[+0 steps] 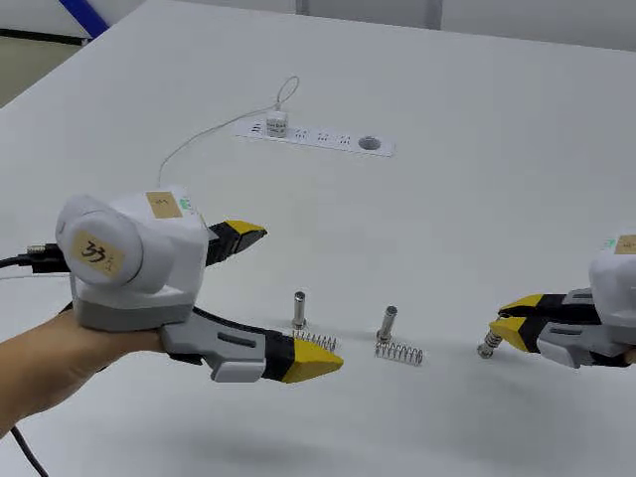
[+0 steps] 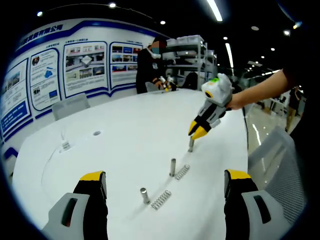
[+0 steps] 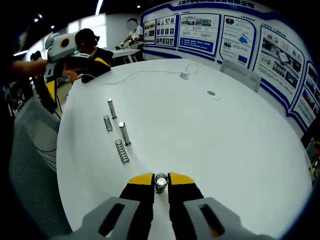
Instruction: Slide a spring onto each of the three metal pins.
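Right gripper (image 1: 505, 329), lower right, has its fingers closed on the end pin (image 3: 160, 183); a sideways tug could topple it. Left gripper (image 1: 296, 297) fingers are spread wide and empty.

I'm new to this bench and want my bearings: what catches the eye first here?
The right gripper is shut on the rightmost metal pin on the white table. Left of it in the head view, the middle pin and the leftmost pin stand upright, with a loose spring lying beside each. The left gripper hovers wide open by the leftmost pin.
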`<state>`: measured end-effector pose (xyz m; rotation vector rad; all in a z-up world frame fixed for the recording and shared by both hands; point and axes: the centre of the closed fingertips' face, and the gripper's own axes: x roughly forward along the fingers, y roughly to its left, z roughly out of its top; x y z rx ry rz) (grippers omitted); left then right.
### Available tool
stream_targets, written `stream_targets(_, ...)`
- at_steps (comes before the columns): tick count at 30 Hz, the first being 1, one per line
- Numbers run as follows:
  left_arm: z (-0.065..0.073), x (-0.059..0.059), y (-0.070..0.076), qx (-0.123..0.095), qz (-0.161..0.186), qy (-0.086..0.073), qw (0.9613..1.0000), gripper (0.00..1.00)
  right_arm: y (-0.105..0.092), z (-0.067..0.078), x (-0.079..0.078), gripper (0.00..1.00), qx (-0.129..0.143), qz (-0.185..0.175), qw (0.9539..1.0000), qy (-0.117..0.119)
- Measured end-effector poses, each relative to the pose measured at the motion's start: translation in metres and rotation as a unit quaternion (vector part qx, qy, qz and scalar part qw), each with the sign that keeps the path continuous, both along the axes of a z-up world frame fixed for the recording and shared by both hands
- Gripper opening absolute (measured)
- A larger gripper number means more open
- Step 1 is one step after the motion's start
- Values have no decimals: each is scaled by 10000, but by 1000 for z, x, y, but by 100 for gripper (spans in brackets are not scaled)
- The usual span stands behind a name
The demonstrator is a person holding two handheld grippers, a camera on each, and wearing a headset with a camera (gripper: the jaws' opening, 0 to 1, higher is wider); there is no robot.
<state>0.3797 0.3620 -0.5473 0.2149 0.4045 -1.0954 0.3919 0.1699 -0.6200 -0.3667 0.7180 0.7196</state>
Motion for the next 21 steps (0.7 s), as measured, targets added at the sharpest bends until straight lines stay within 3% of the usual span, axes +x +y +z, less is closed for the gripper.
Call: stream_targets(21,-1,-1,0,50,1,32,10000,100,-3,-13,-2,11,-21,-66,9999,151)
